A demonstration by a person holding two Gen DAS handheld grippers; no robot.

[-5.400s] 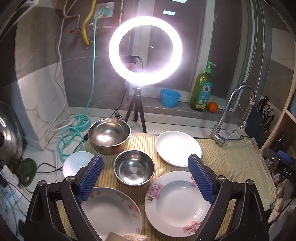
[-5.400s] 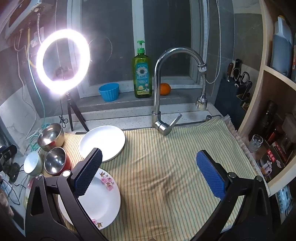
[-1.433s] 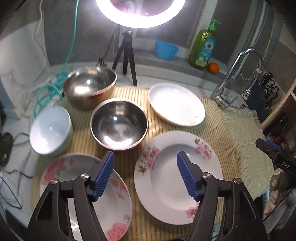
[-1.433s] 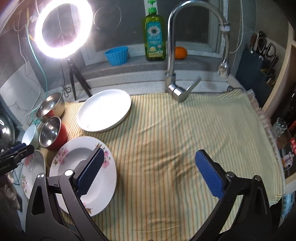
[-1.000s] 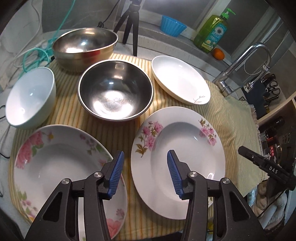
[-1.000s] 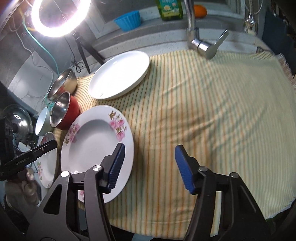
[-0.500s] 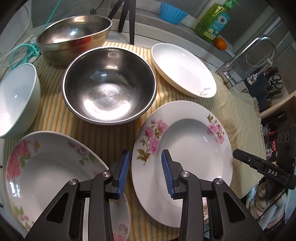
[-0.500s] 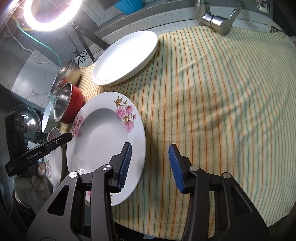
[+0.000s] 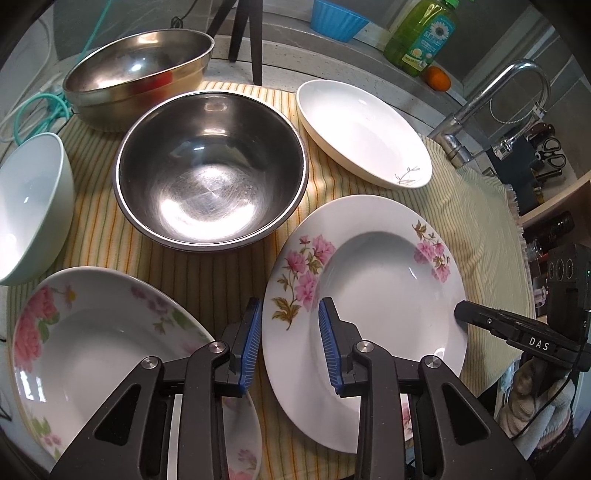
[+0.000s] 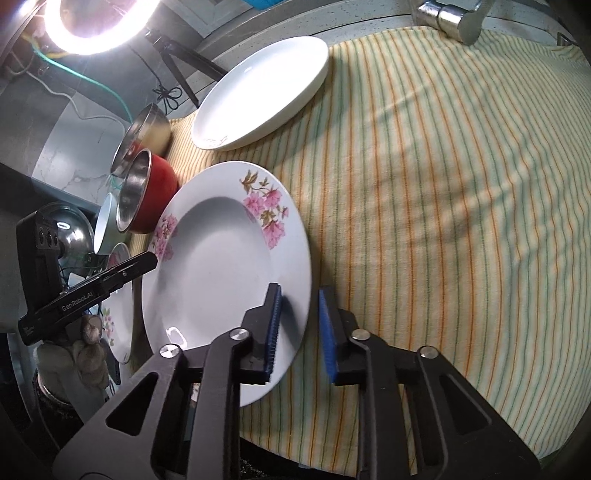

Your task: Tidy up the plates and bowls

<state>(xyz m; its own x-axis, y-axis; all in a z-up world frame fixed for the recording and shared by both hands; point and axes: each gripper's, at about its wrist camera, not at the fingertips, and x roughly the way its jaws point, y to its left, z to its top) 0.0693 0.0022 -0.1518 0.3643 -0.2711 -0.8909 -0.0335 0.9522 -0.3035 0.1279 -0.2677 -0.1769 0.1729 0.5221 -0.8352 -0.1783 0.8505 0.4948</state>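
While both rigs sit low over the striped cloth, I see them flanking the same floral plate, centre-right in the left wrist view and centre-left in the right wrist view.

Left gripper: jaws partly open, a narrow gap, straddling the plate's lower-left rim. One blue pad sits over the plate, the other over the cloth. No clamp visible, nothing held.

Right gripper: jaws also narrowed but not closed, straddling the plate's lower-right rim in its view. Inner pad is over the plate surface, outer pad over the cloth. Can't tell if the pads touch the rim.

Other task items in the left wrist view:
- second floral plate, lower left, just beside the first
- steel bowl, centre, red outside as seen from the right wrist
- larger steel bowl, upper left
- white bowl, left edge, tilted
- plain white plate, upper right, apart from the floral one

Faucet at right edge, soap bottle and orange at top right.
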